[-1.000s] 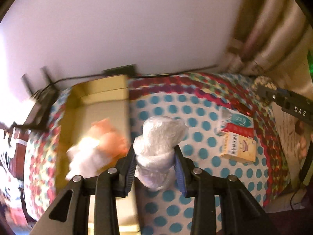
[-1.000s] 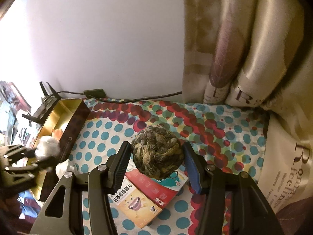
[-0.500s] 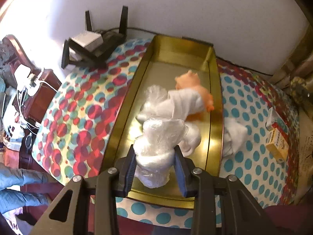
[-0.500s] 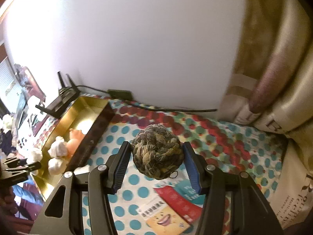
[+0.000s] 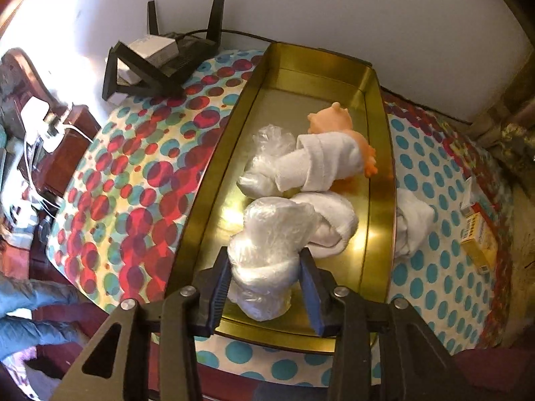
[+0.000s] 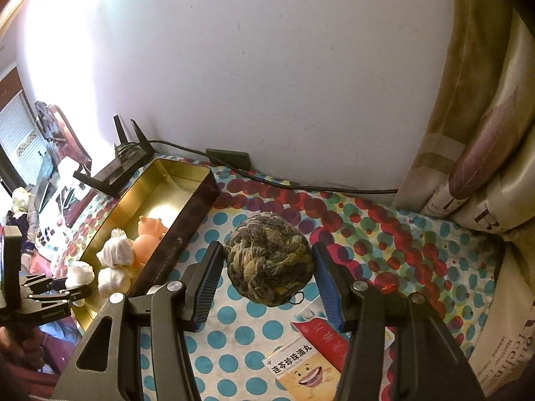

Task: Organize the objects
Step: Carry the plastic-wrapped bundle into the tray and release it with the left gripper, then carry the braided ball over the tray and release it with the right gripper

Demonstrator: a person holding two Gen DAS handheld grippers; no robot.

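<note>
Tools pointed steeply down over a dotted cloth [image 5: 140, 173] spread on the surface. The left tool [image 5: 265, 280] hung above the near end of a gold tray [image 5: 381, 200], its jaws opening around a white bundle [image 5: 271, 247] wrapped in clear plastic; the pads were still touching the bundle's sides. In the right wrist view the left tool [image 6: 72, 285] showed at the tray's [image 6: 187, 230] near left corner, with a bit of the person's hand under it. Further in the tray lay an orange doll [image 5: 337, 127] wrapped in white cloth, a second plastic bundle [image 5: 267, 157] and a rolled white sock [image 5: 331, 224]. Another white roll [image 5: 413, 224] lay on the cloth just outside the tray's right wall.

The right tool [image 6: 269, 274] was tilted less steeply and held a ball of olive and grey yarn [image 6: 269, 260] between half-spread jaws, over the cloth [image 6: 418, 244] to the right of the tray. Below the ball lay a red packet [image 6: 317, 337] and a yellow box [image 6: 301, 367] with a smiling face.

A black router [image 5: 160, 63] with upright antennas stood at the surface's far left corner, by a white wall [image 6: 267, 67]. A cable [image 6: 301, 183] ran along the wall's foot. Beige curtains [image 6: 485, 133] hung at the right. Clutter and white plugs sat off the left edge.
</note>
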